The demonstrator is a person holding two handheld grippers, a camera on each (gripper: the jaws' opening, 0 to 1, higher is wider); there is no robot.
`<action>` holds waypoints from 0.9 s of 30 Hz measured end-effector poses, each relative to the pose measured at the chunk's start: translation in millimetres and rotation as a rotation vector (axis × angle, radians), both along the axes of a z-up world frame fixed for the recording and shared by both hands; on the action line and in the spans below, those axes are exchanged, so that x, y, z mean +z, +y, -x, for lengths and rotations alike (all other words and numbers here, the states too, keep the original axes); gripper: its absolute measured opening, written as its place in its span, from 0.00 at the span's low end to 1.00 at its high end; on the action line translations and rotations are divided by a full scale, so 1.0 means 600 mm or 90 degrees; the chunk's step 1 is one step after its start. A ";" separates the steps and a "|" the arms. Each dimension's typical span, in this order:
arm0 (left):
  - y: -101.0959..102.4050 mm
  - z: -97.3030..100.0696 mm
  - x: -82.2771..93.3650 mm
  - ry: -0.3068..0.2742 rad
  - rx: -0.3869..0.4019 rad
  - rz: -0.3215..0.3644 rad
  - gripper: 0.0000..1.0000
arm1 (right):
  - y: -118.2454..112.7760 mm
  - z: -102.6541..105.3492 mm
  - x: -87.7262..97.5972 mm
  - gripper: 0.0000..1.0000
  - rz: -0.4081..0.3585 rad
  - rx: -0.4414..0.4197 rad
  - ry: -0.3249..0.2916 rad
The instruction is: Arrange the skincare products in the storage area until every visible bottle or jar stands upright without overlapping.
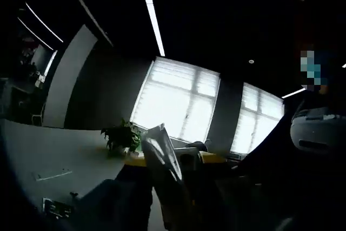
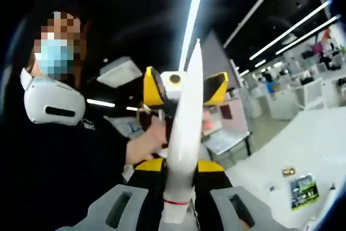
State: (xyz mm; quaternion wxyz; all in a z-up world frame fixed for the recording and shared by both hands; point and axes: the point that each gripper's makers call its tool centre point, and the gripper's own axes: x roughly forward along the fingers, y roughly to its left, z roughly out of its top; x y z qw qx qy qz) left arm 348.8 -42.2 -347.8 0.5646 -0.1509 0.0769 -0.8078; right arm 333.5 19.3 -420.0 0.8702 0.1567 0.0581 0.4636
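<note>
In the left gripper view, the room is dark. A white tube stands up in the middle, tilted a little. It rises from the bottom of the view, where the left gripper has its jaws, but they are too dark to see well. I cannot tell how far they are open or if they squeeze the tube. Just beside the tube, on its far side, sits the other gripper, yellow and black. A green plant stands on a white table near the tube. Two bright windows are behind the tube, well apart from it. A long light runs across the ceiling above it.

In the right gripper view, the same white tube points straight up in the middle. Its bottom end, with a thin red ring, sits between the two grey jaws of the right gripper. The jaws stand a bit apart on each side of the tube. I cannot tell if they touch it. Behind the tube is the yellow and black left gripper, with its tips on both sides of the tube. A hand holds that gripper just beside the tube. A person in dark clothes stands near the tube. A white table with small things on it lies well apart from the tube.
</note>
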 end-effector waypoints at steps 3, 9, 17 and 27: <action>0.005 0.014 0.002 0.027 -0.005 0.007 0.16 | 0.007 0.003 -0.002 0.13 0.025 -0.024 -0.029; 0.015 0.040 -0.019 -0.054 0.006 -0.020 0.13 | 0.020 0.003 -0.031 0.17 0.104 -0.051 -0.026; 0.032 0.070 -0.035 -0.079 -0.012 -0.013 0.12 | 0.009 0.053 -0.077 0.19 0.267 -0.054 -0.074; 0.037 0.101 -0.053 -0.145 -0.043 -0.018 0.12 | -0.093 0.093 0.021 0.14 0.265 -0.146 -0.104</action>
